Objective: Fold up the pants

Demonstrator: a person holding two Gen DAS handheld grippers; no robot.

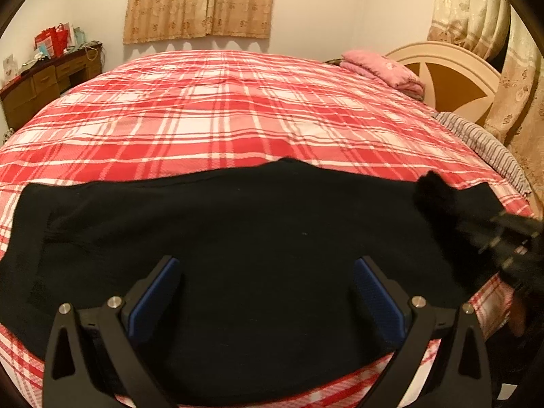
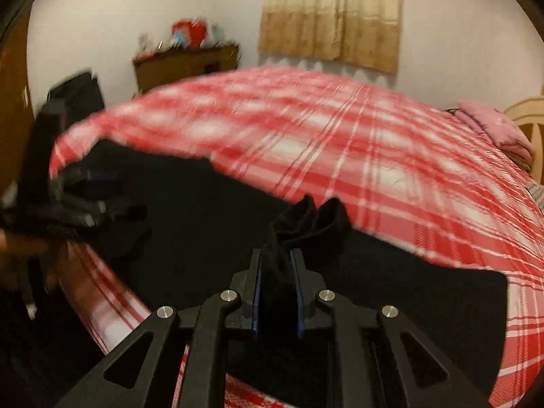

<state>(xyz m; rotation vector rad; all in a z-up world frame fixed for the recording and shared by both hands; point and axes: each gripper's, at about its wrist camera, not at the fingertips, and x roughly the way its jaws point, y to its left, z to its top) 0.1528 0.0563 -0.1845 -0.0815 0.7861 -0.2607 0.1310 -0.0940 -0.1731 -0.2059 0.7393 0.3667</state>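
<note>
Black fabric pants (image 1: pixel 238 224) lie spread flat across near edge of red-and-white plaid bedspread (image 1: pixel 221 108), spanning 9 to 3 o'clock in left wrist view. Left gripper (image 1: pixel 267 272) hovers over pants, jaws wide apart, blue pads (image 1: pixel 154 297) holding nothing. Right gripper (image 2: pixel 278 273) jaws clamped together on bunched fold of pants, cloth puckering up beyond the tips toward 12 o'clock; same gripper shows blurred at 3 o'clock in left view. Folded pink blanket (image 1: pixel 384 68) at 1 o'clock beside cream wooden headboard (image 1: pixel 452 71). Brown wooden dresser (image 1: pixel 44 85) at 10 o'clock, cluttered top. Beige patterned curtain (image 1: pixel 200 0) at 12 o'clock.
</note>
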